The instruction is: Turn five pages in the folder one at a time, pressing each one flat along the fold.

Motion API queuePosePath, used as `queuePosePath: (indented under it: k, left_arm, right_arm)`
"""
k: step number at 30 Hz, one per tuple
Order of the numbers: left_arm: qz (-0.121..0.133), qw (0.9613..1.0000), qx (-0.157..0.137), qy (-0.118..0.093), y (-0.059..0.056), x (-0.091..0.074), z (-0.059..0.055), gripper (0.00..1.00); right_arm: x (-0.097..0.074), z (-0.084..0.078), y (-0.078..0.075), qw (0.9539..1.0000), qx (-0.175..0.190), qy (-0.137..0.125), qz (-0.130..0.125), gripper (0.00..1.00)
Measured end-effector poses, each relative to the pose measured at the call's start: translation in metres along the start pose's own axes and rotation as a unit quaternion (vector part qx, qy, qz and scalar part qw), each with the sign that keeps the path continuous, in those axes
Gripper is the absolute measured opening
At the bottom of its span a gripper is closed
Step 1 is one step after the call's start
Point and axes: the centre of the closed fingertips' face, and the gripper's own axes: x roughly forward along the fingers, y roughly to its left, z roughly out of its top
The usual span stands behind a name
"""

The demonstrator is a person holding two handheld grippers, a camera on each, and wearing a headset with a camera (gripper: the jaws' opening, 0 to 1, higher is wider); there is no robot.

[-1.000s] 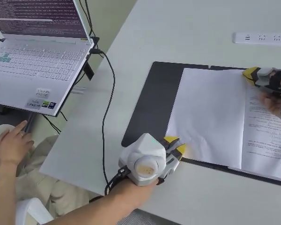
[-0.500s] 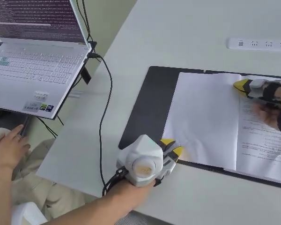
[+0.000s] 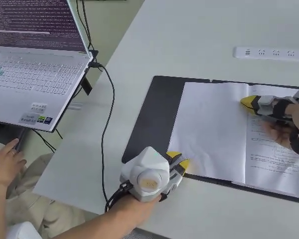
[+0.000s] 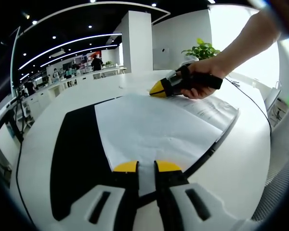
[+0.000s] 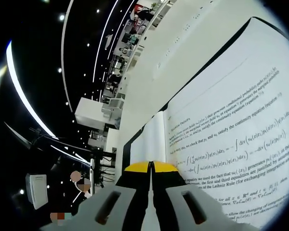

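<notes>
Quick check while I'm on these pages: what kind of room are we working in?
Most likely an open-plan office. There is a white desk with a laptop and a power strip. The left gripper view shows rows of desks under ceiling spotlights, plus a potted plant.

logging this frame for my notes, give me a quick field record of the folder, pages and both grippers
folder: black, open flat on the white table
left page: blank, lying flat
right page: printed text
left gripper: jaws slightly apart, at the left page's near edge
right gripper: jaws shut, tip at the fold near the top edge
nearby: laptop, power strip
</notes>
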Motion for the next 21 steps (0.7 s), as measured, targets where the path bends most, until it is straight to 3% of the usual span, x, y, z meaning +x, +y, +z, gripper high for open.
queuePosePath:
  k: [21]
  left_arm:
    - [0.000,1.0000,0.001,0.003,0.000,0.001,0.000,0.11]
  right_arm:
    - [-0.017,-0.026,-0.001,0.9993,0.013,0.027,0.021,0.00]
